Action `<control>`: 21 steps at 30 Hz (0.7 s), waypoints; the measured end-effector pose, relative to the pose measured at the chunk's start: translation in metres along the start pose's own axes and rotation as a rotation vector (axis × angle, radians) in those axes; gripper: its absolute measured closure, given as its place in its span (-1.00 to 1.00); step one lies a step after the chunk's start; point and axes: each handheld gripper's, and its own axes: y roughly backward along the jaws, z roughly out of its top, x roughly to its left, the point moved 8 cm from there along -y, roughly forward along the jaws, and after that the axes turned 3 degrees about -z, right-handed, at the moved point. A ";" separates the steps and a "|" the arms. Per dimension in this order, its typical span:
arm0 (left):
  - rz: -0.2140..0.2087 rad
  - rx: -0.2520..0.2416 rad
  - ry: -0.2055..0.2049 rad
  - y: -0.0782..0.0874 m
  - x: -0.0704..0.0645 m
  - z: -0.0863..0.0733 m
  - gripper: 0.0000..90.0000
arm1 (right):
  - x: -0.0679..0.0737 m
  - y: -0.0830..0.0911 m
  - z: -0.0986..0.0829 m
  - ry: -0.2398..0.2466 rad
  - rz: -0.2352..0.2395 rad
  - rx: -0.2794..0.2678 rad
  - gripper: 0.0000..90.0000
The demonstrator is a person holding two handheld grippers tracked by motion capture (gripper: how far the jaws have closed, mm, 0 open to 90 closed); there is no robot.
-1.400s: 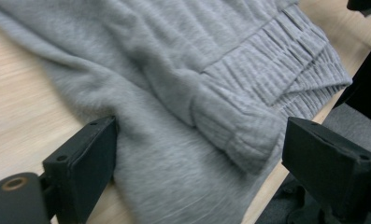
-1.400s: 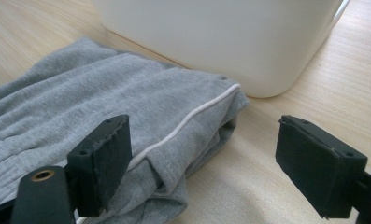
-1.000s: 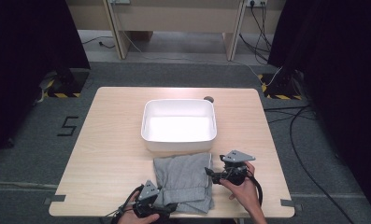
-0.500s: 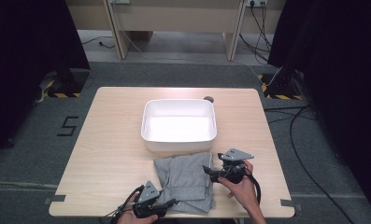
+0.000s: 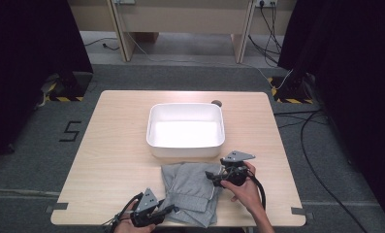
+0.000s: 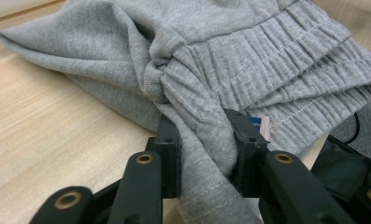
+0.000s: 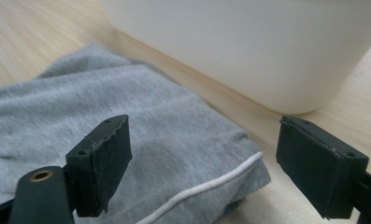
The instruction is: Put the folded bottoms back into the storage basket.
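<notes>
While clamped on a bunched fold of the grey garment (image 6: 206, 135) at the desk's near edge, left gripper (image 6: 203, 140) seen close in its own view. Right gripper (image 7: 202, 163) spread wide above garment's piped corner, just beside white tub (image 7: 248, 42); high view places tub mid-desk.

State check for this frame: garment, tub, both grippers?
grey garment: folded, flat on the table, near edge pinched.
white tub: upright, empty.
left gripper: jaws shut on a fold of the garment.
right gripper: jaws open above the garment's corner.
</notes>
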 end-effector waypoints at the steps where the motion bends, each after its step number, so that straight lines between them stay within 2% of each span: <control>1: 0.003 0.001 -0.006 0.000 0.000 0.000 0.51 | -0.001 -0.003 -0.001 -0.005 -0.001 0.006 -0.58; 4: 0.004 0.001 -0.006 0.000 0.000 -0.001 0.50 | -0.004 -0.010 -0.009 -0.015 -0.013 0.052 -0.60; 8: -0.004 0.000 0.011 -0.001 0.001 -0.001 0.45 | -0.002 -0.014 -0.017 -0.061 0.028 0.077 -0.54; 12: -0.018 -0.004 0.030 -0.001 0.002 -0.002 0.42 | 0.002 -0.018 -0.020 -0.089 0.108 0.057 -0.30; 17: -0.018 -0.002 0.047 -0.002 0.004 -0.003 0.32 | 0.005 -0.017 -0.021 -0.070 0.119 0.056 -0.02; 21: -0.018 -0.002 0.044 -0.002 0.003 -0.002 0.24 | 0.007 -0.017 -0.020 -0.095 0.148 0.036 0.23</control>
